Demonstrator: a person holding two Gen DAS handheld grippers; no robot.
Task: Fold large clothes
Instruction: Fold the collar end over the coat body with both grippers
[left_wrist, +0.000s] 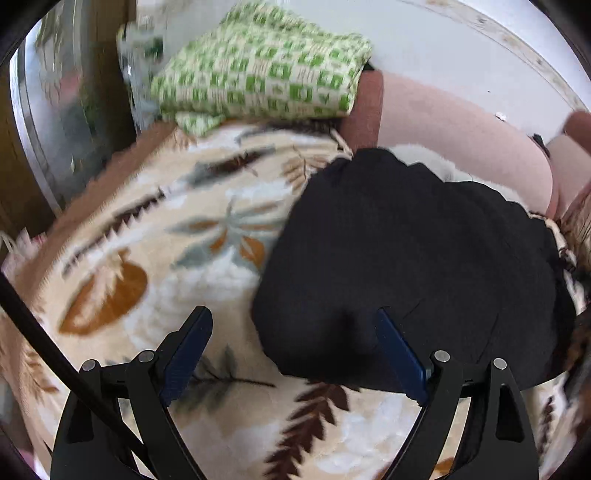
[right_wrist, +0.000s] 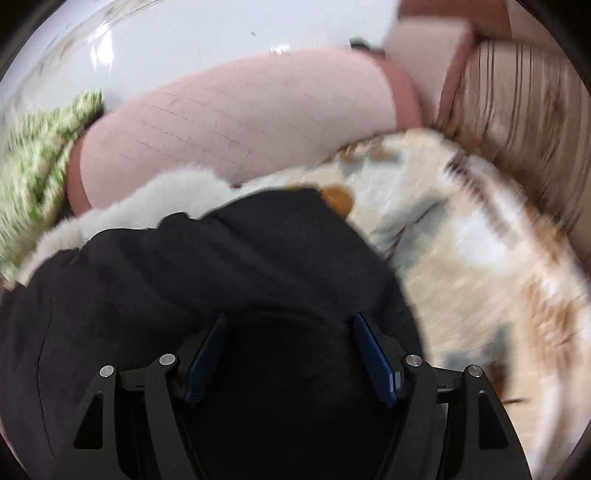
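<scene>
A black garment (left_wrist: 413, 258) lies folded in a rough block on a cream blanket with a leaf print (left_wrist: 166, 229). My left gripper (left_wrist: 291, 317) is open above the garment's near left edge, with its right finger (left_wrist: 399, 350) over the black cloth and its left finger over the blanket. In the right wrist view the black garment (right_wrist: 184, 280) fills the lower left. My right gripper (right_wrist: 288, 321) is open just above it, with both blue pads over the black cloth. A white furry trim (right_wrist: 147, 206) shows at the garment's far edge.
A green and cream checked cloth (left_wrist: 266, 70) lies folded at the back left on a pink cushion (left_wrist: 454, 129); the cushion also shows in the right wrist view (right_wrist: 240, 122). A striped pillow (right_wrist: 524, 110) sits at the right. A dark wooden post (left_wrist: 107, 66) stands at the left.
</scene>
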